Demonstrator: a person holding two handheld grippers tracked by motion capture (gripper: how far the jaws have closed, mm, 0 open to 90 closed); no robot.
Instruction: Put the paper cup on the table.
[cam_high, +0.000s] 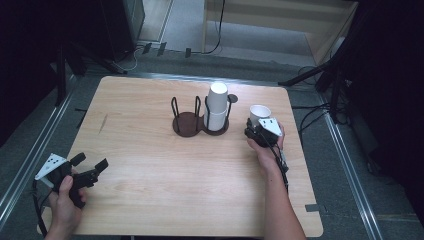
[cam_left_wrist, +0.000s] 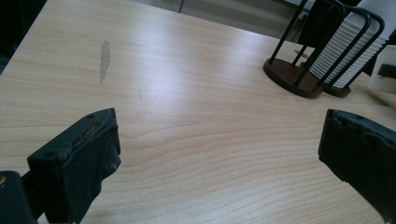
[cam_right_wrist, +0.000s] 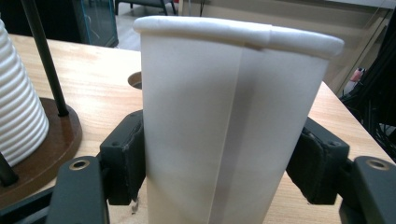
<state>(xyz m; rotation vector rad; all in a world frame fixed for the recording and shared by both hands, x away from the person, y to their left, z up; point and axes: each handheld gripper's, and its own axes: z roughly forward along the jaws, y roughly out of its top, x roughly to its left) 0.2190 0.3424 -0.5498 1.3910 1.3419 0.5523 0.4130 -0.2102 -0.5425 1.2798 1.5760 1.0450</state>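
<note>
White paper cup (cam_right_wrist: 224, 126) clamped upright in R tool (cam_right_wrist: 219, 163), beside rack (cam_high: 200, 122).

White paper cup (cam_right_wrist: 219, 130), upright, mouth up, on the table just right of the cup holder (cam_high: 192, 124).

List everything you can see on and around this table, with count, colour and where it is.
table: one, light wood, centre
cup holder: one, dark brown base with black wire loops, table's far middle
stack of cups: one, white, upside down in the holder's right ring
paper cup: one, white, upright, right of the holder
left tool: one, black, open, near-left corner
right tool: one, black, shut on the paper cup
</note>
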